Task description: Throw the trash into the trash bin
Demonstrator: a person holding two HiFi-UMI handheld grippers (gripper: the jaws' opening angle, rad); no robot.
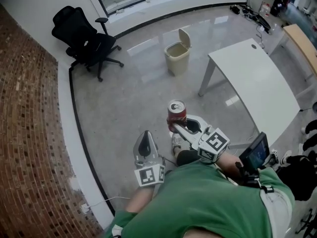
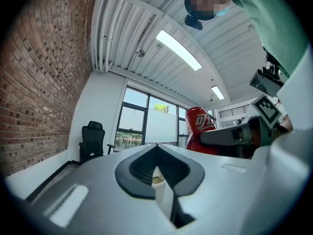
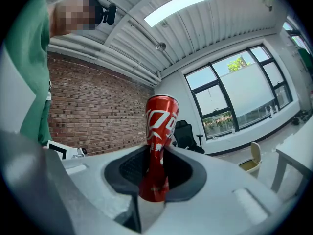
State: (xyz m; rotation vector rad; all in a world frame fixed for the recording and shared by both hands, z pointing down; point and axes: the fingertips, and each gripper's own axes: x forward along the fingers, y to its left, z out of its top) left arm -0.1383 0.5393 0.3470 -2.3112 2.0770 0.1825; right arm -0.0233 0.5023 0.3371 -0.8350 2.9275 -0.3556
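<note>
Between the right gripper's [image 1: 177, 125] ribbed dark pads [image 3: 128, 168] sat a dented red metal can [image 1: 176, 114], clamped upright, base hidden. Left gripper [image 1: 145, 135] was closed, empty. Beige flip-lid bin [image 1: 177, 57] stood far off on glossy floor [image 1: 133, 93].

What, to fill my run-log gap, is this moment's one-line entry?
right gripper: shut on red can | left gripper: shut, empty | trash bin: on floor ahead, lid up | red can: not yet binned

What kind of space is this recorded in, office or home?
Most likely an office or open workroom: a black swivel office chair near the brick wall, a plain white desk on a polished floor, a lidded trash bin, and a long run of windows.
</note>
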